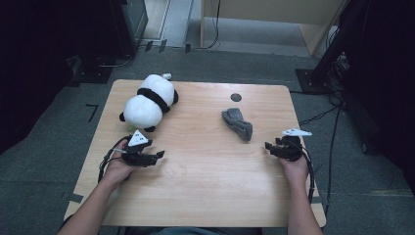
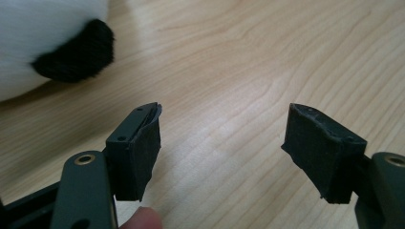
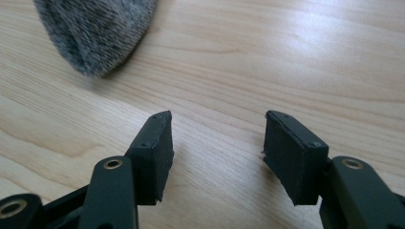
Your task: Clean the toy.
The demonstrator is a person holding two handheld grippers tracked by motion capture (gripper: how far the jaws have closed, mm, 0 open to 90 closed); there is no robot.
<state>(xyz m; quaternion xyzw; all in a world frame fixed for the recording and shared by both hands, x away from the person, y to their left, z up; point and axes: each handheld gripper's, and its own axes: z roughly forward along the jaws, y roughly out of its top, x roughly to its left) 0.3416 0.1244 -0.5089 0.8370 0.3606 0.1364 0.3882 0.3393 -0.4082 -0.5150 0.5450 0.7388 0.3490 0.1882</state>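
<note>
- High view: plush panda (image 1: 149,102) at table (image 1: 205,186) far-left, just beyond left gripper (image 1: 157,155); crumpled grey sock (image 1: 238,123) near right gripper (image 1: 268,146).
- Left gripper view: jaws apart, empty; fuzzy black paw close.
- Right gripper view: jaws apart, empty; sock's knit nap, pale woodgrain.

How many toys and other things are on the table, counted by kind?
Stuffed panda toys: 1, the panda
Grey socks: 1, the sock
Hand-held grippers: 2, the left gripper and the right gripper, both with fingers apart and nothing between them
Total: 4
</note>
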